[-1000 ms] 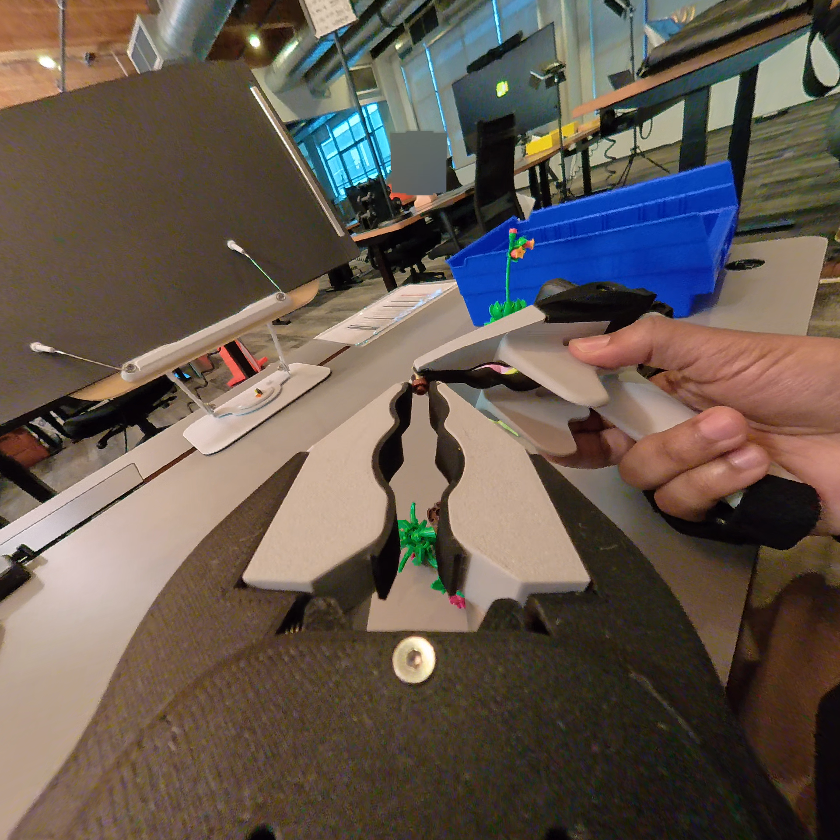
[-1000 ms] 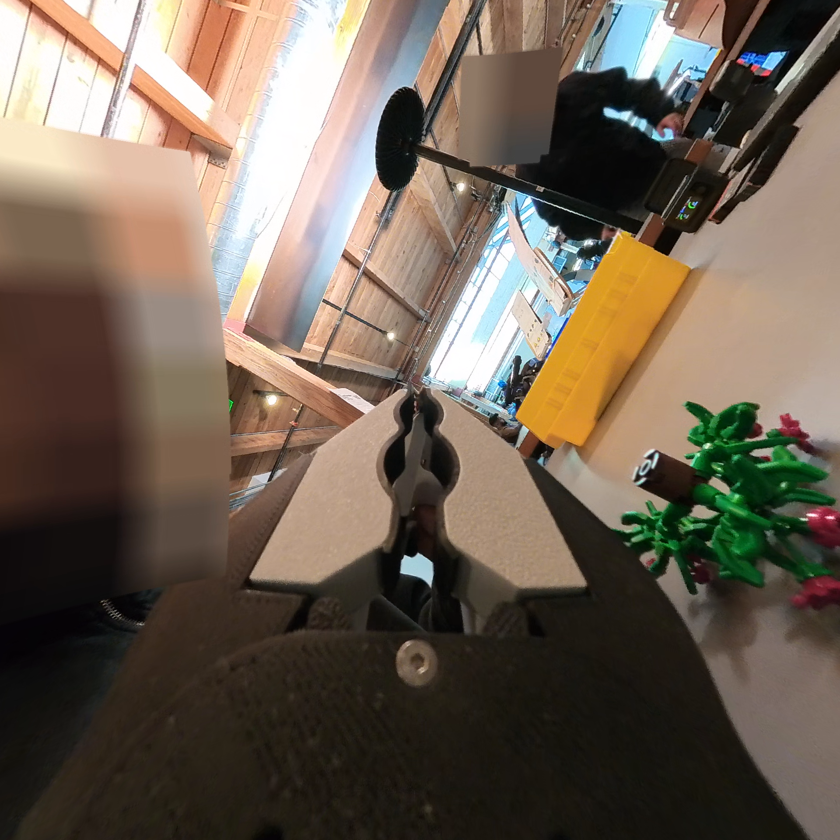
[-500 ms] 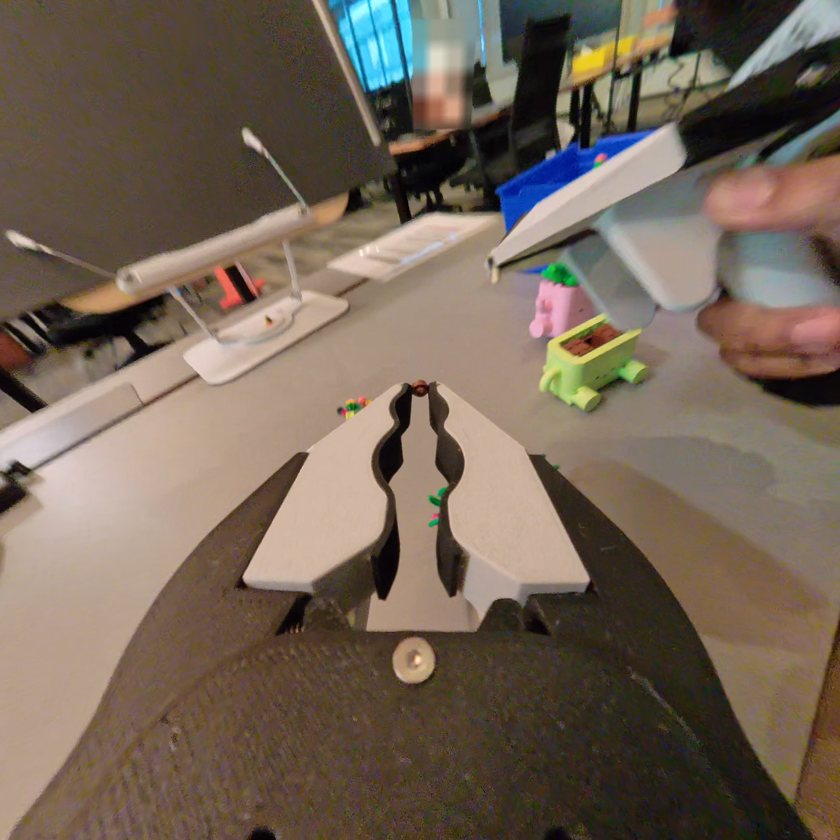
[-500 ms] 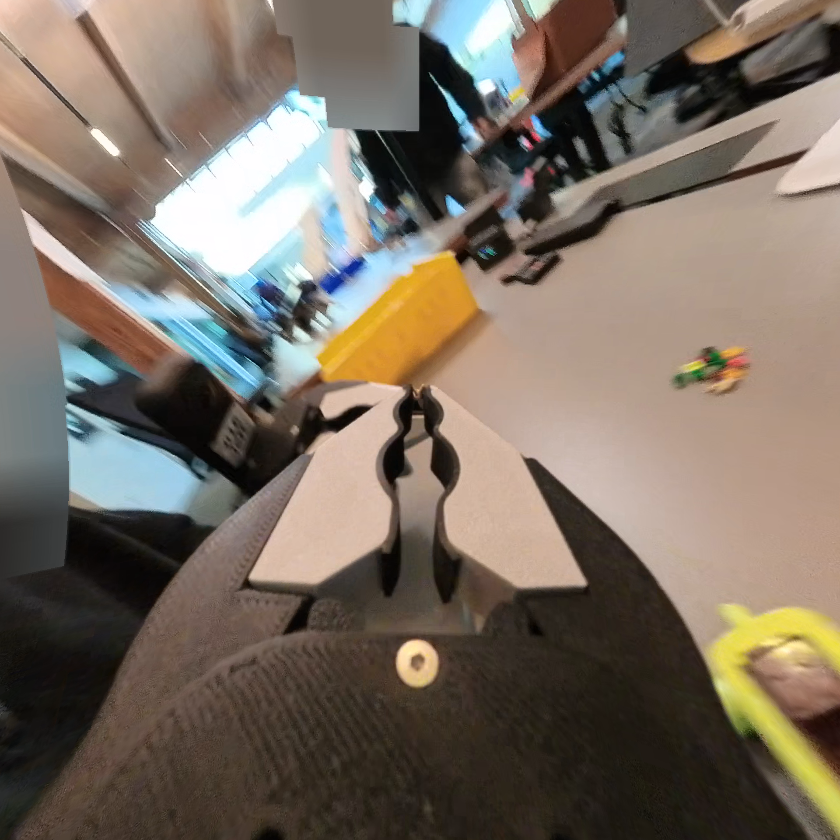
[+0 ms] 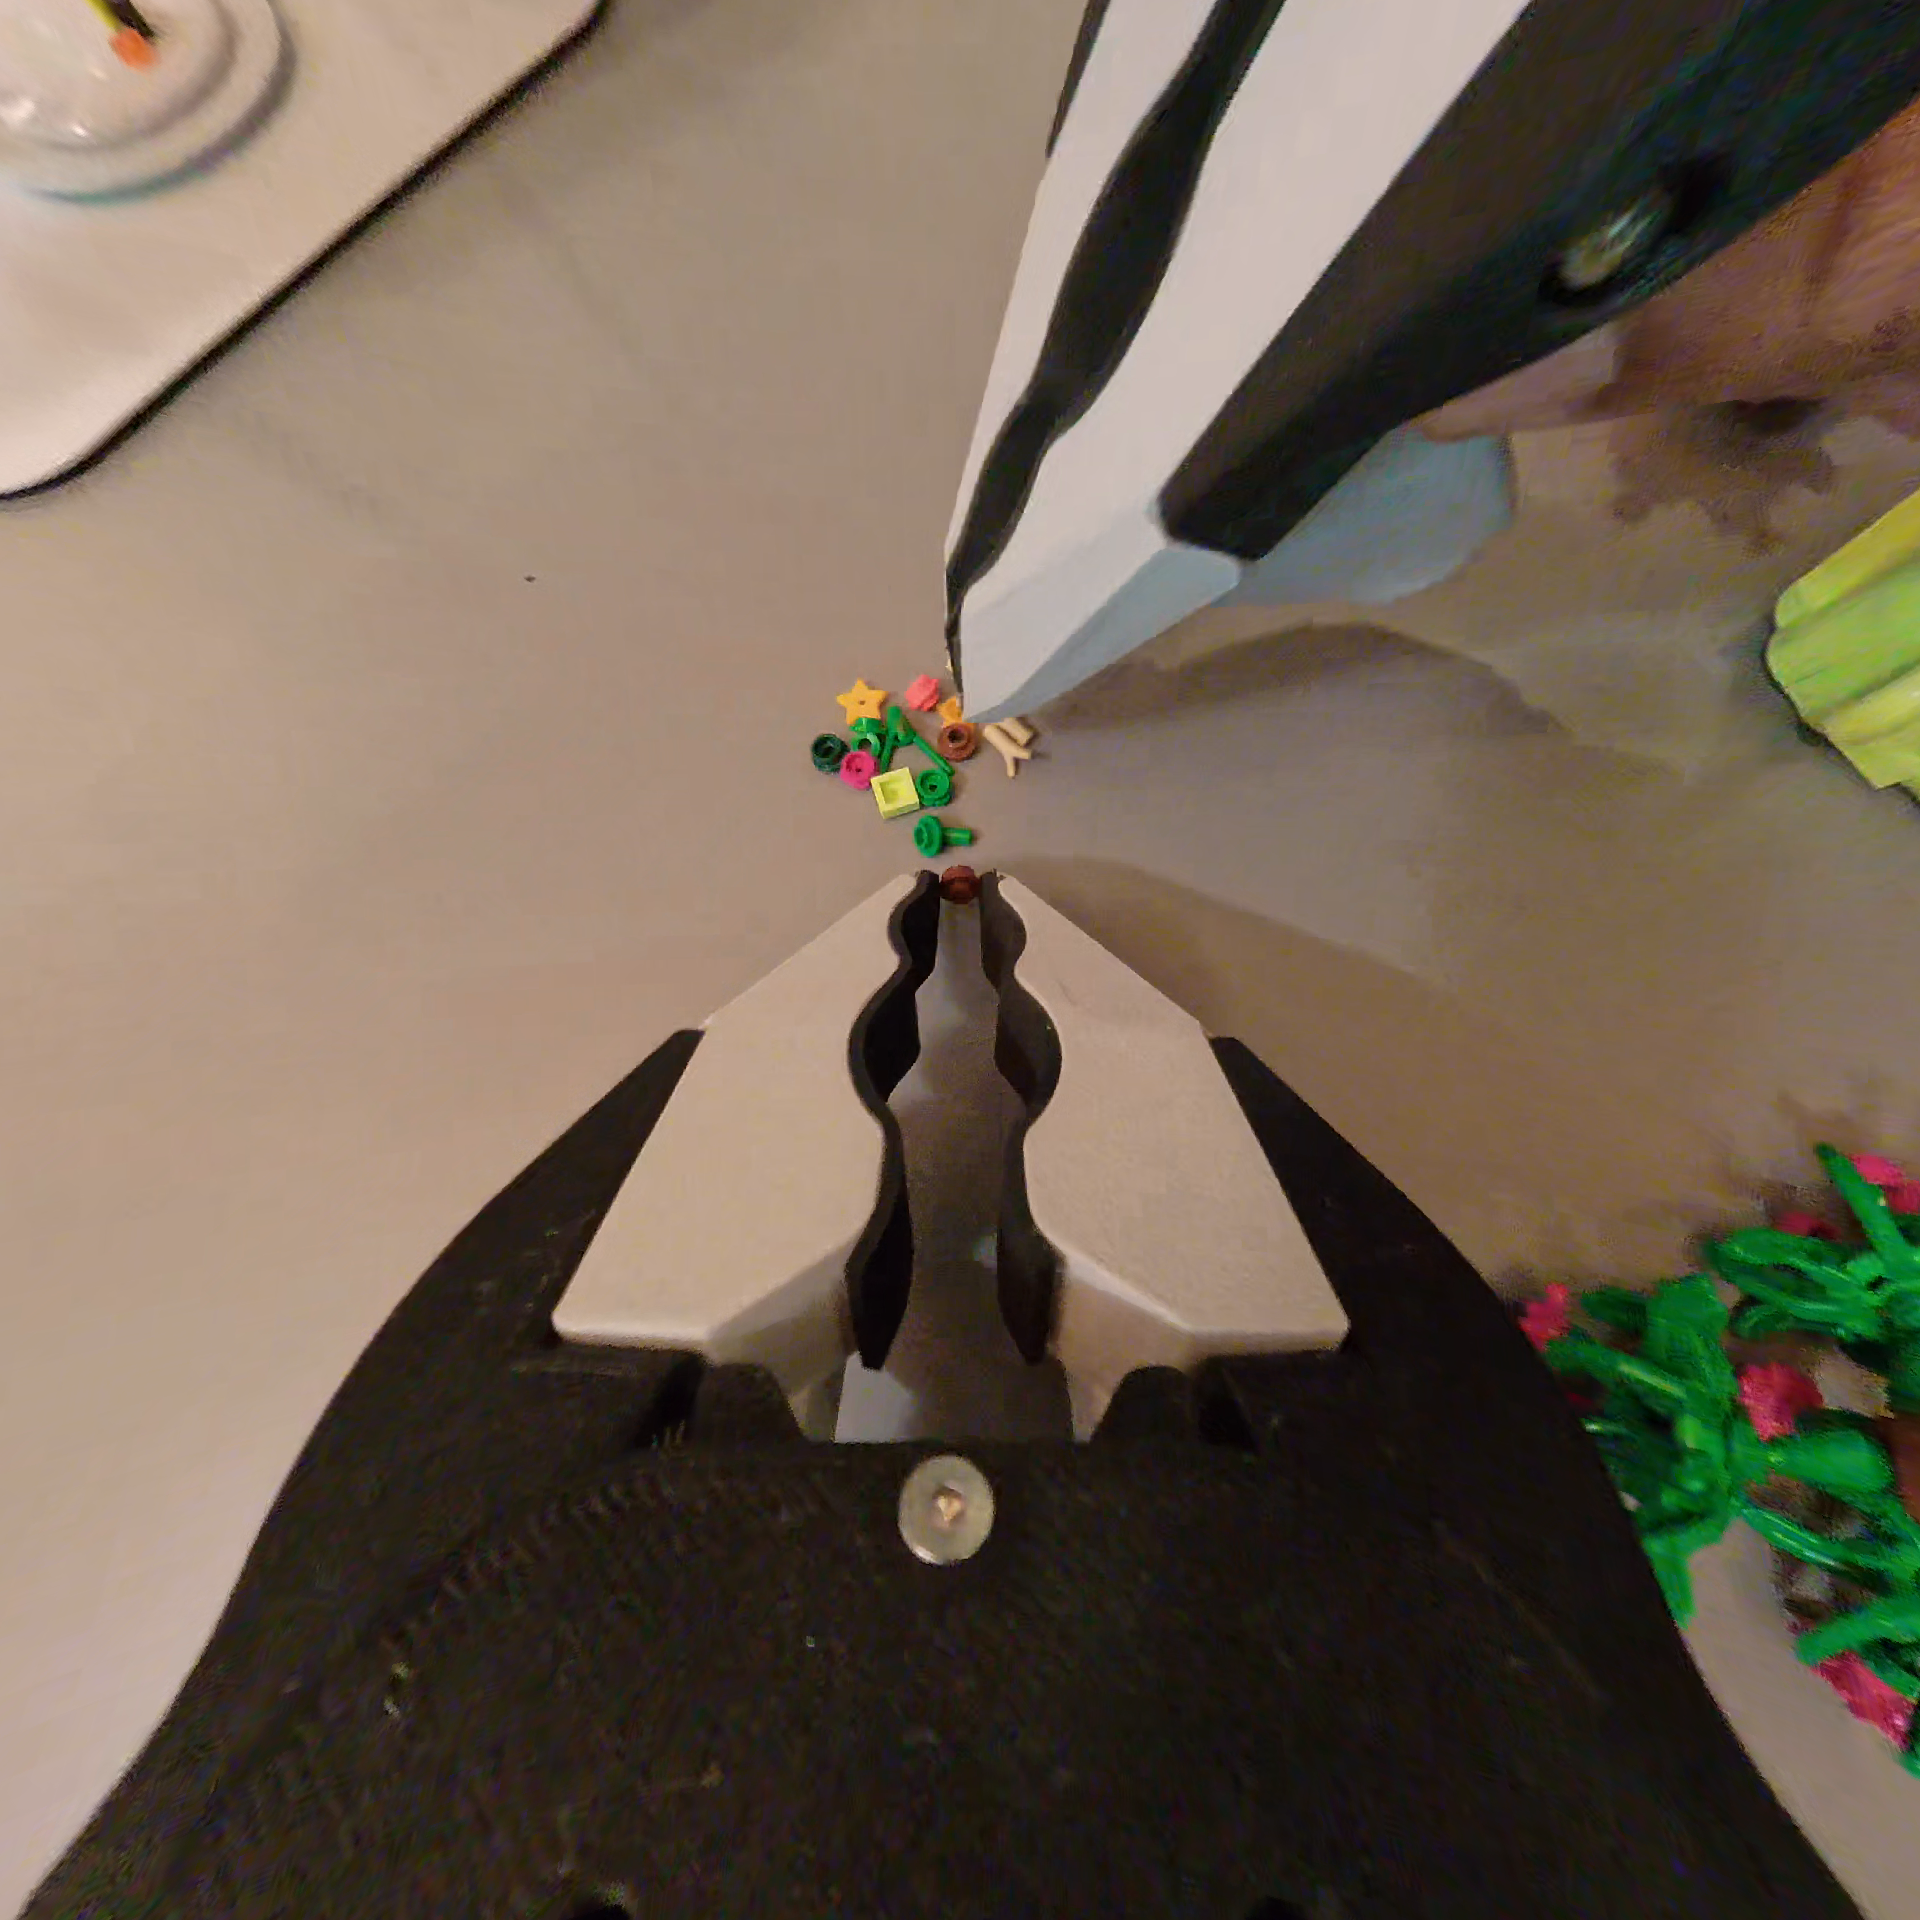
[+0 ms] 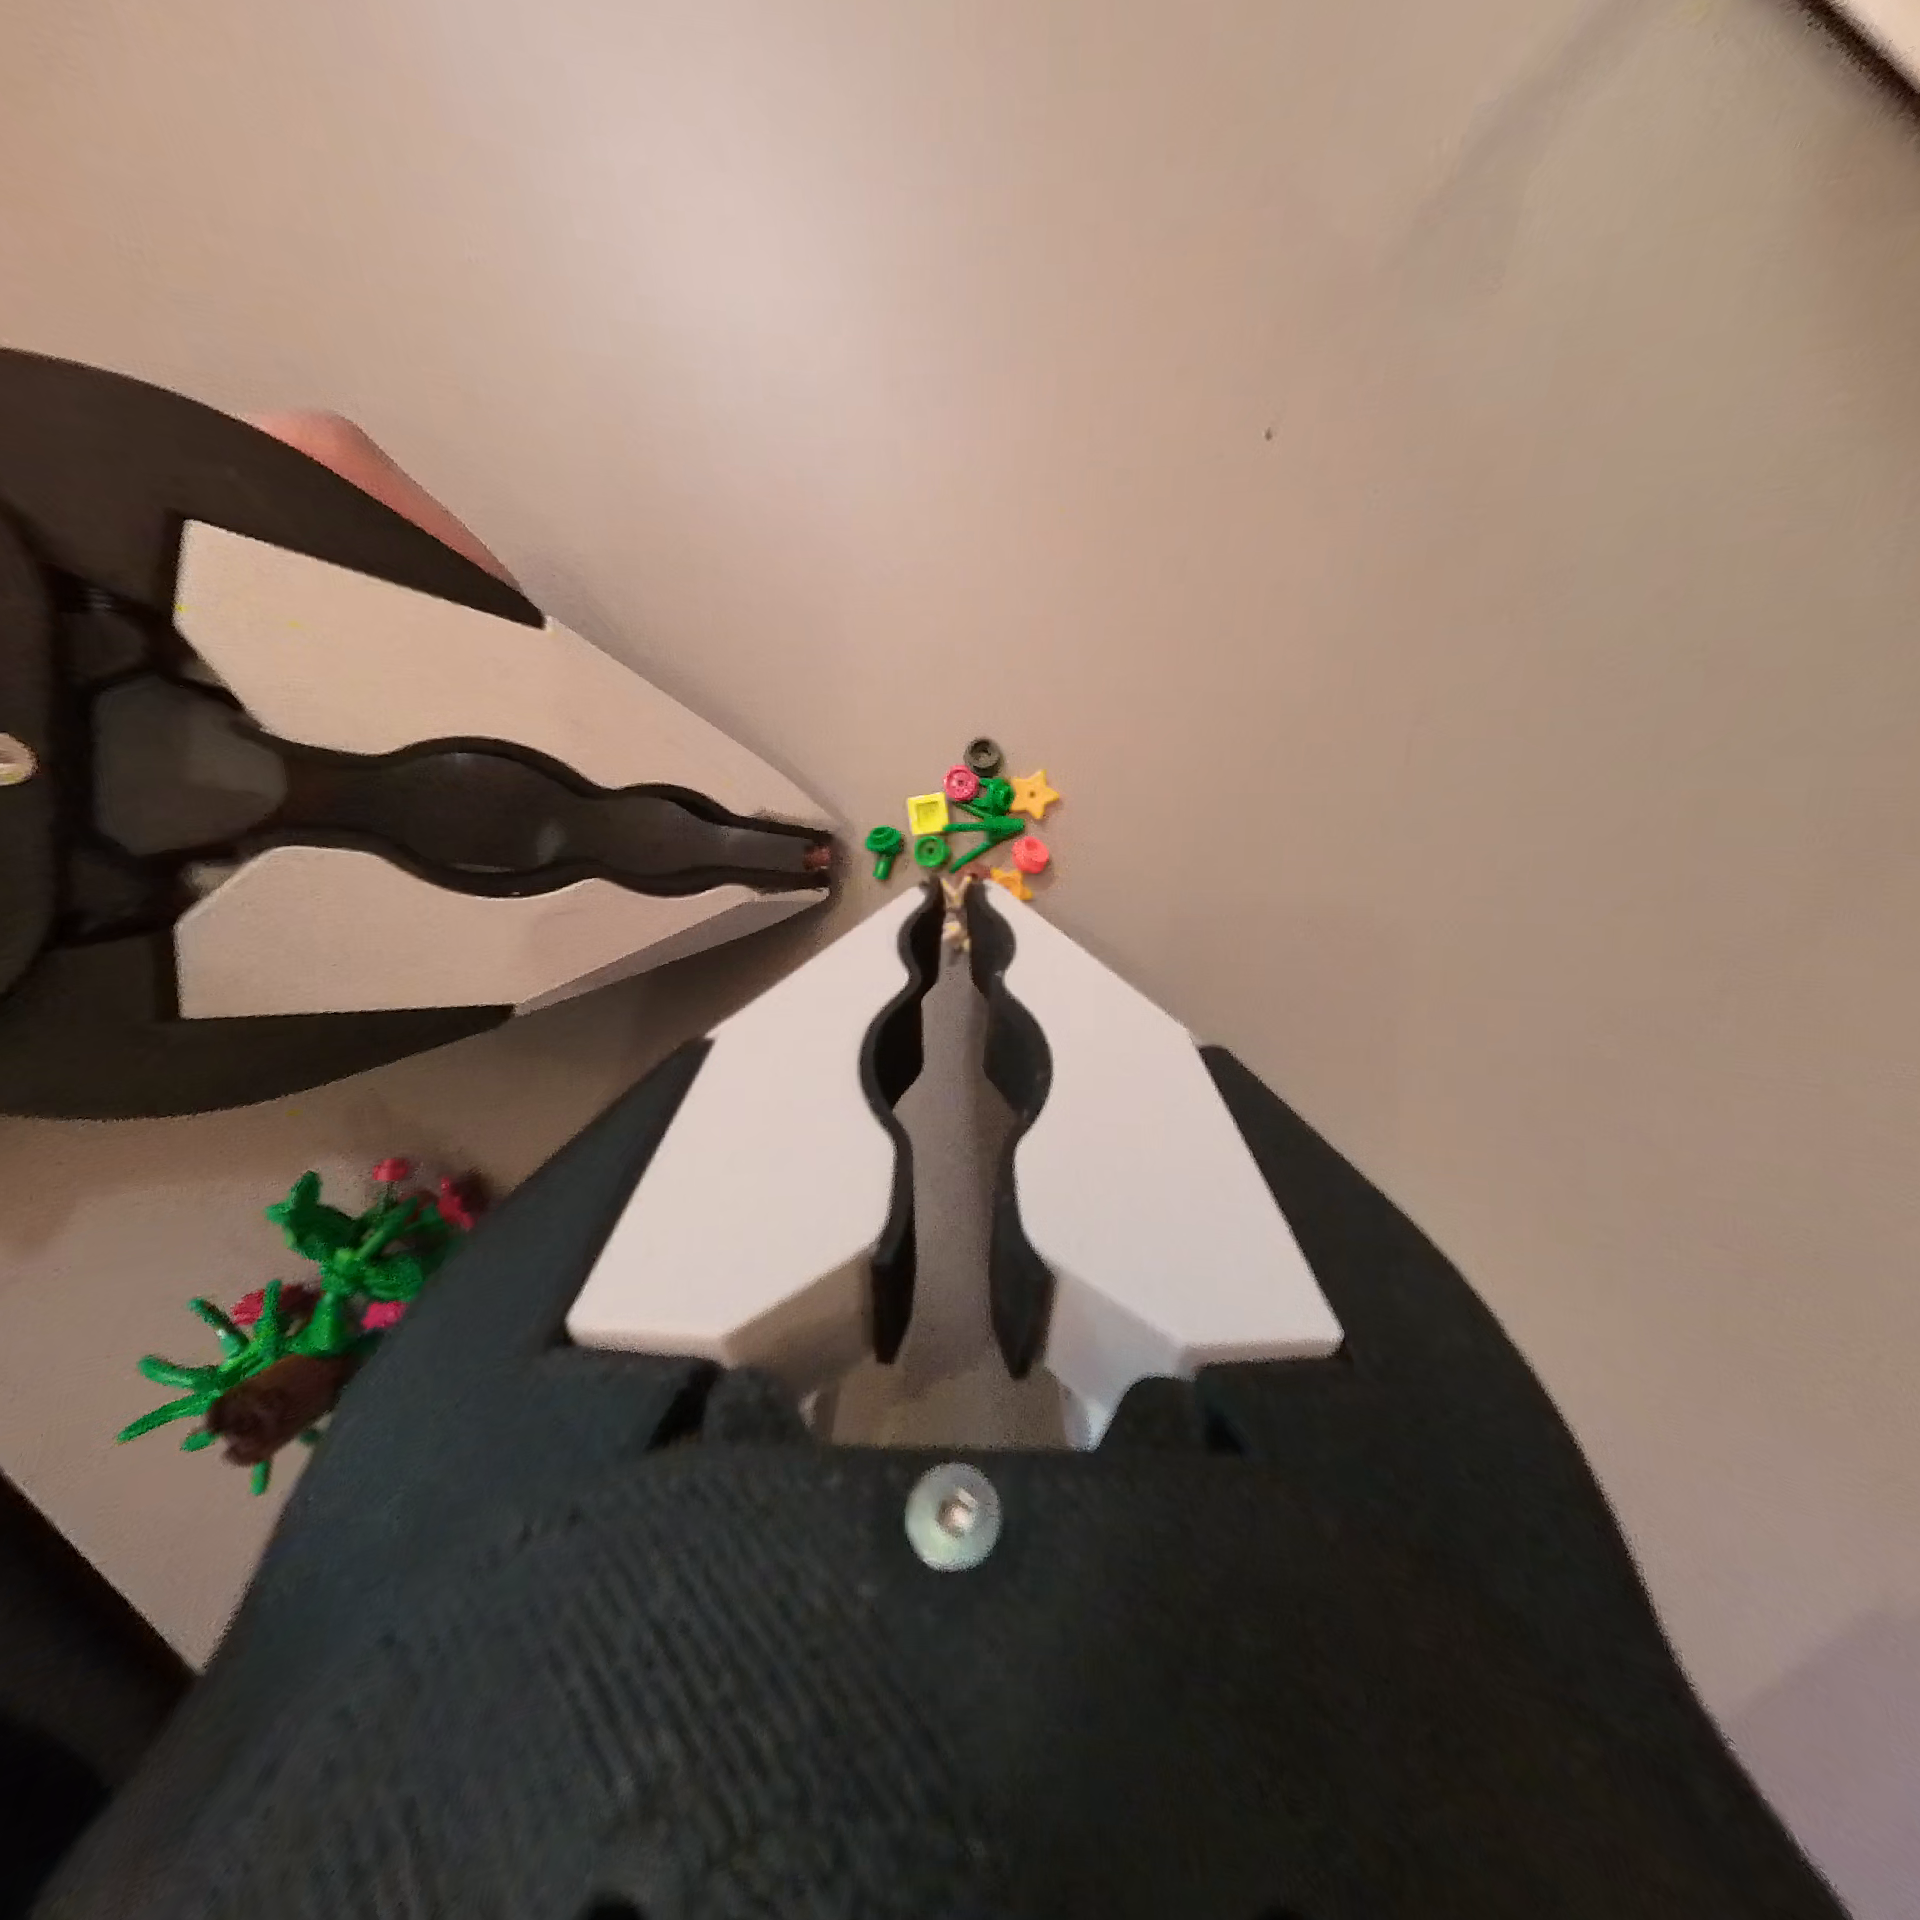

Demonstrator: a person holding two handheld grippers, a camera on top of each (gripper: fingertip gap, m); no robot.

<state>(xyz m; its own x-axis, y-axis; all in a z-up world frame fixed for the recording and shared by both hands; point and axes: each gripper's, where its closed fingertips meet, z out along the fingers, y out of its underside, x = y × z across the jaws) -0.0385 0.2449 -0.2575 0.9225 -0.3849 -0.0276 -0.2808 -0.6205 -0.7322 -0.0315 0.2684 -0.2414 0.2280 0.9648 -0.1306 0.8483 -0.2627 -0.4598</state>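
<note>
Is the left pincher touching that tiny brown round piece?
Touching. The left wrist view shows the left gripper pinching the brown round piece between its fingertips.

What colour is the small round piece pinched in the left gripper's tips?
Brown; the round piece shows best in the left wrist view.

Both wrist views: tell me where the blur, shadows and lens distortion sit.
Left wrist view: the small brown stud pinched in the left hand-held gripper is sharp, the green toy plant at the right edge smears, and soft shadows fall on the table. Right wrist view: the loose pieces are slightly soft, and wide-angle bending grows toward the edges.
</note>
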